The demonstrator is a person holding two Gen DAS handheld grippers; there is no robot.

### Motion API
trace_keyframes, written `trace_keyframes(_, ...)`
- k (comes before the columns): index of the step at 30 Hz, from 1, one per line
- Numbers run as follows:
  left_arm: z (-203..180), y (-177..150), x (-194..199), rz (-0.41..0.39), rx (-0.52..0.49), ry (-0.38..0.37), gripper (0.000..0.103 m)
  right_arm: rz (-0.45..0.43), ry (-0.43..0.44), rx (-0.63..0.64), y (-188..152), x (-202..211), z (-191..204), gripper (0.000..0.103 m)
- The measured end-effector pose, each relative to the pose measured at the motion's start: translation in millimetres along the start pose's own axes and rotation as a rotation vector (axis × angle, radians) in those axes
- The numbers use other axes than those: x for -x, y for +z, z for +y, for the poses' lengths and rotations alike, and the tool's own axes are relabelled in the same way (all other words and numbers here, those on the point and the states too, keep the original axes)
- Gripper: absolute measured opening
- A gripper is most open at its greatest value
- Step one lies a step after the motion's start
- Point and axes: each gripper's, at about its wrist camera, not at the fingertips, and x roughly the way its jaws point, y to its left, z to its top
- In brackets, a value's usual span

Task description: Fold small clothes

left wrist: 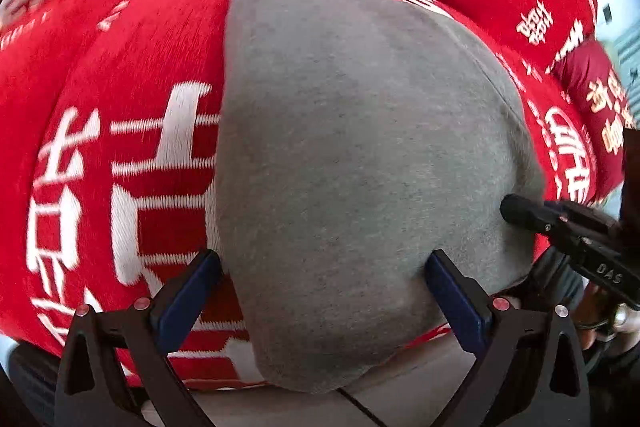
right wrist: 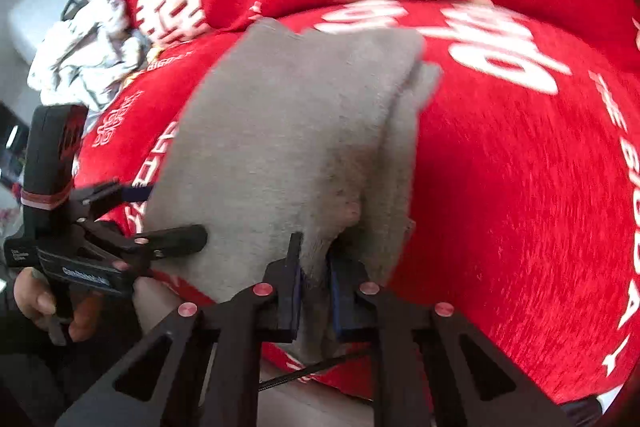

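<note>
A small grey garment (left wrist: 360, 155) lies folded on a red cloth with white characters (left wrist: 120, 155). My left gripper (left wrist: 324, 279) is open, its blue pads standing either side of the garment's near part. My right gripper (right wrist: 314, 275) is shut on the near edge of the grey garment (right wrist: 288, 131), fabric pinched between its pads. The right gripper shows at the right of the left wrist view (left wrist: 560, 223), its tip against the garment. The left gripper shows at the left of the right wrist view (right wrist: 160, 219), fingers spread at the garment's left edge.
The red cloth (right wrist: 520, 187) covers the whole work surface, with a second layer behind. A heap of white and grey clothes (right wrist: 84, 59) lies at the far left. A dark red item (left wrist: 600, 99) sits at the right. The pale table edge (left wrist: 420, 387) shows near me.
</note>
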Motion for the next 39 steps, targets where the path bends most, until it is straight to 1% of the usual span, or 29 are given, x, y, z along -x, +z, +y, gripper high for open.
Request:
trace_keyframes(2, -6, 1, 3, -0.007, -0.030, 0.027, 0.102, -0.002, -0.010, -0.031, -4, 5, -8, 0.010)
trace_keyframes(3, -10, 2, 6, -0.013, -0.050, 0.045, 0.102, 0.001, 0.013, -0.054, -6, 8, -13, 0.015)
trace_keyframes(4, -14, 4, 9, -0.021, -0.062, 0.054, 0.102, 0.006, 0.023, -0.063, -7, 12, -16, 0.016)
trace_keyframes(5, -18, 6, 16, -0.039, -0.076, 0.059, 0.102, 0.004, 0.011, -0.057, -9, 18, -16, 0.019)
trace_keyframes(6, -22, 8, 21, -0.052, -0.084, 0.058, 0.102, -0.013, -0.013, -0.030, -10, 27, -12, 0.022)
trace_keyframes(8, -29, 15, 31, -0.081, -0.099, 0.062, 0.102, -0.051, -0.051, 0.036, -8, 43, -1, 0.023)
trace_keyframes(10, -33, 22, 38, -0.104, -0.112, 0.072, 0.102, -0.090, -0.057, 0.099, -3, 52, 11, 0.028)
trace_keyframes(11, -36, 26, 40, -0.114, -0.120, 0.083, 0.102, -0.112, -0.056, 0.137, 1, 56, 19, 0.037)
trace_keyframes(12, -37, 30, 39, -0.120, -0.128, 0.107, 0.102, -0.135, -0.053, 0.175, 5, 58, 28, 0.051)
trace_keyframes(14, -37, 35, 34, -0.108, -0.143, 0.179, 0.102, -0.155, -0.037, 0.227, 10, 55, 38, 0.064)
trace_keyframes(15, -36, 36, 30, -0.099, -0.149, 0.220, 0.102, -0.146, -0.026, 0.247, 14, 48, 42, 0.064)
trace_keyframes(16, -33, 35, 26, -0.089, -0.147, 0.236, 0.102, -0.114, -0.018, 0.253, 17, 36, 43, 0.064)
trace_keyframes(18, -27, 33, 18, -0.061, -0.125, 0.228, 0.102, -0.051, -0.015, 0.238, 21, 15, 37, 0.064)
trace_keyframes(19, -24, 33, 17, -0.060, -0.115, 0.218, 0.102, -0.041, -0.010, 0.228, 21, 10, 34, 0.064)
trace_keyframes(22, -20, 31, 17, -0.064, -0.103, 0.205, 0.102, -0.053, -0.011, 0.227, 18, 8, 27, 0.064)
trace_keyframes(25, -23, 32, 19, -0.075, -0.123, 0.224, 0.102, -0.047, -0.042, 0.217, 17, 16, 23, 0.062)
trace_keyframes(27, -28, 36, 22, -0.092, -0.147, 0.243, 0.102, -0.076, -0.061, 0.228, 16, 30, 23, 0.063)
trace_keyframes(30, -32, 50, 28, -0.124, -0.163, 0.228, 0.102, -0.124, -0.057, 0.278, 26, 44, 28, 0.064)
trace_keyframes(33, -30, 72, 28, -0.145, -0.143, 0.260, 0.102, -0.136, -0.051, 0.357, 45, 40, 39, 0.064)
trace_keyframes(34, -27, 79, 26, -0.144, -0.127, 0.260, 0.102, -0.135, -0.040, 0.372, 50, 36, 42, 0.064)
trace_keyframes(35, -22, 85, 23, -0.130, -0.110, 0.259, 0.102, -0.125, -0.019, 0.377, 58, 29, 45, 0.064)
trace_keyframes(36, -17, 91, 14, -0.093, -0.087, 0.257, 0.102, -0.111, 0.005, 0.368, 66, 20, 45, 0.064)
trace_keyframes(37, -11, 95, 7, -0.061, -0.073, 0.241, 0.102, -0.096, 0.025, 0.349, 72, 11, 43, 0.064)
trace_keyframes(38, -5, 97, 2, -0.042, -0.049, 0.209, 0.103, -0.079, 0.039, 0.322, 76, 1, 40, 0.064)
trace_keyframes(39, -2, 97, 2, -0.040, -0.035, 0.188, 0.103, -0.048, 0.038, 0.296, 79, -12, 34, 0.064)
